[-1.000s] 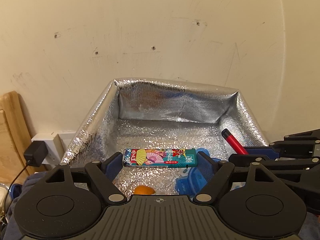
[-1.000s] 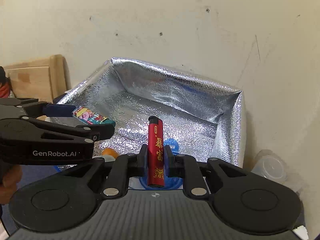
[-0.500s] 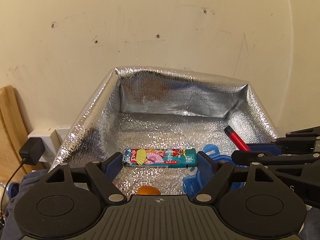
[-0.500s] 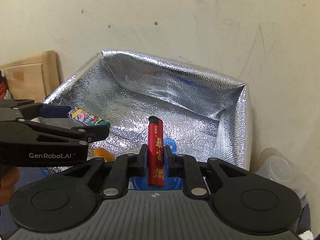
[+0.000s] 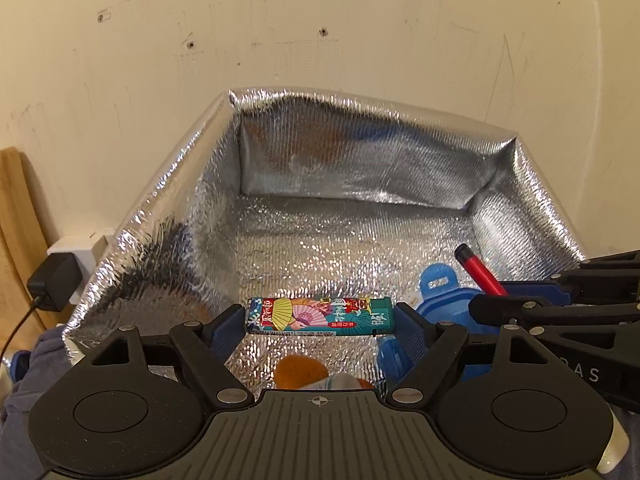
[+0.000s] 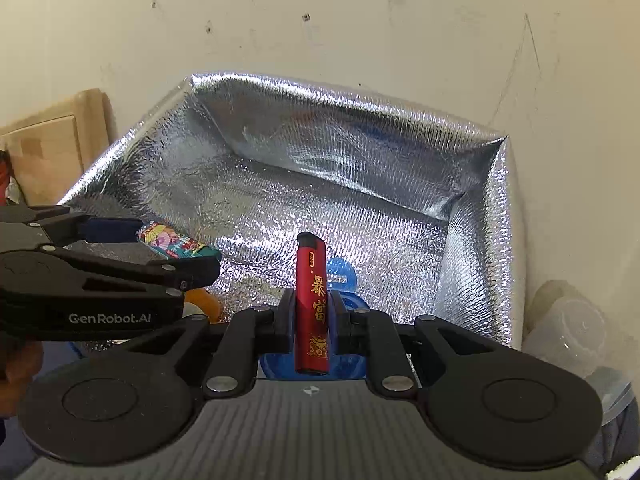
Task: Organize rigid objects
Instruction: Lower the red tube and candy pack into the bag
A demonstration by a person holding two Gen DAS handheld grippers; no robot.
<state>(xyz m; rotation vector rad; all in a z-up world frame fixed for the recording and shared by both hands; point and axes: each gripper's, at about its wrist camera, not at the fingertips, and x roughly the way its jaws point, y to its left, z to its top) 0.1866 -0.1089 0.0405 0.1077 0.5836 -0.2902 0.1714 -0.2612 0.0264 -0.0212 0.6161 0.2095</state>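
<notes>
The left gripper (image 5: pixel 319 318) is clamped endwise on a teal lighter (image 5: pixel 319 317), held crosswise over the open foil bag (image 5: pixel 168 216). The right gripper (image 6: pixel 311 312) pinches a red lighter (image 6: pixel 311 304) upright between its fingers, above a blue lid (image 6: pixel 340 276) lying in the bag's near corner beside something orange (image 5: pixel 300 370).

Two lighters (image 5: pixel 319 316) (image 6: pixel 312 304) held side by side over the foil box (image 5: pixel 360 184).
</notes>
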